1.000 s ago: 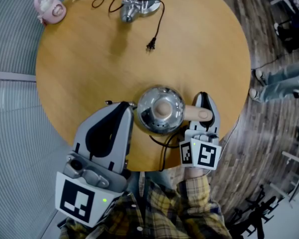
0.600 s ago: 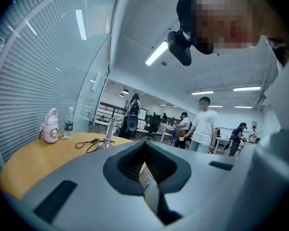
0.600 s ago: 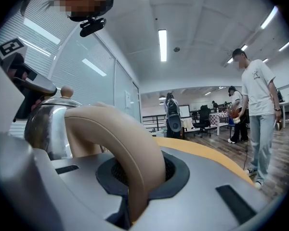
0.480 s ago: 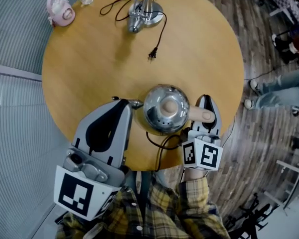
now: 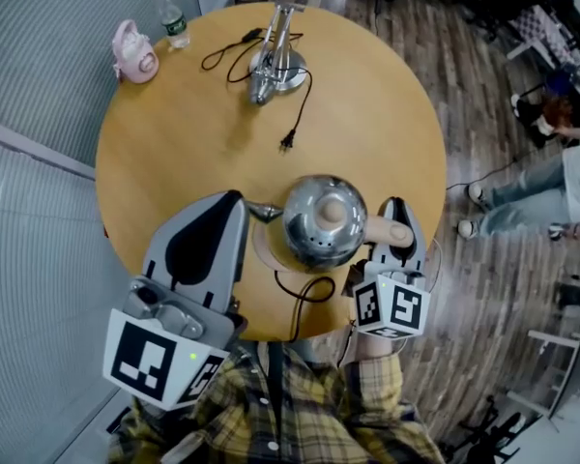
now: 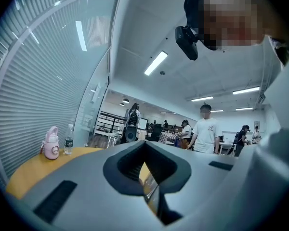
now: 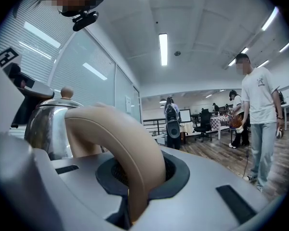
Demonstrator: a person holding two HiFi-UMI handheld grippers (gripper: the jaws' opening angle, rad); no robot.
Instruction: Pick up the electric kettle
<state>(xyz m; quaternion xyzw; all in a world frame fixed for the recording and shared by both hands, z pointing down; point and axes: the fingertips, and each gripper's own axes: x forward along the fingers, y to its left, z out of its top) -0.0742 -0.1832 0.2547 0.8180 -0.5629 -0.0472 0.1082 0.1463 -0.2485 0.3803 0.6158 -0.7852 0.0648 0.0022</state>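
Observation:
The steel electric kettle (image 5: 314, 228) with a beige lid knob hangs just above the round wooden table (image 5: 174, 143), over its base (image 5: 267, 249). Its beige handle (image 5: 385, 228) points right. My right gripper (image 5: 395, 222) is shut on that handle, which fills the jaws in the right gripper view (image 7: 135, 186). My left gripper (image 5: 240, 203) sits at the kettle's left, jaws nearly together on the thin spout (image 5: 263, 211). In the left gripper view (image 6: 147, 177) only a narrow metal sliver shows between the jaws.
A black cord (image 5: 304, 288) loops from the base toward the near table edge. At the far side stand a metal desk lamp (image 5: 271, 61) with its loose plug (image 5: 288, 143), a pink bottle (image 5: 135, 52) and a water bottle (image 5: 174, 25). A person (image 5: 551, 191) sits to the right.
Both grippers and the kettle have risen together, and the kettle now stands off its base. The table looks smaller and farther below.

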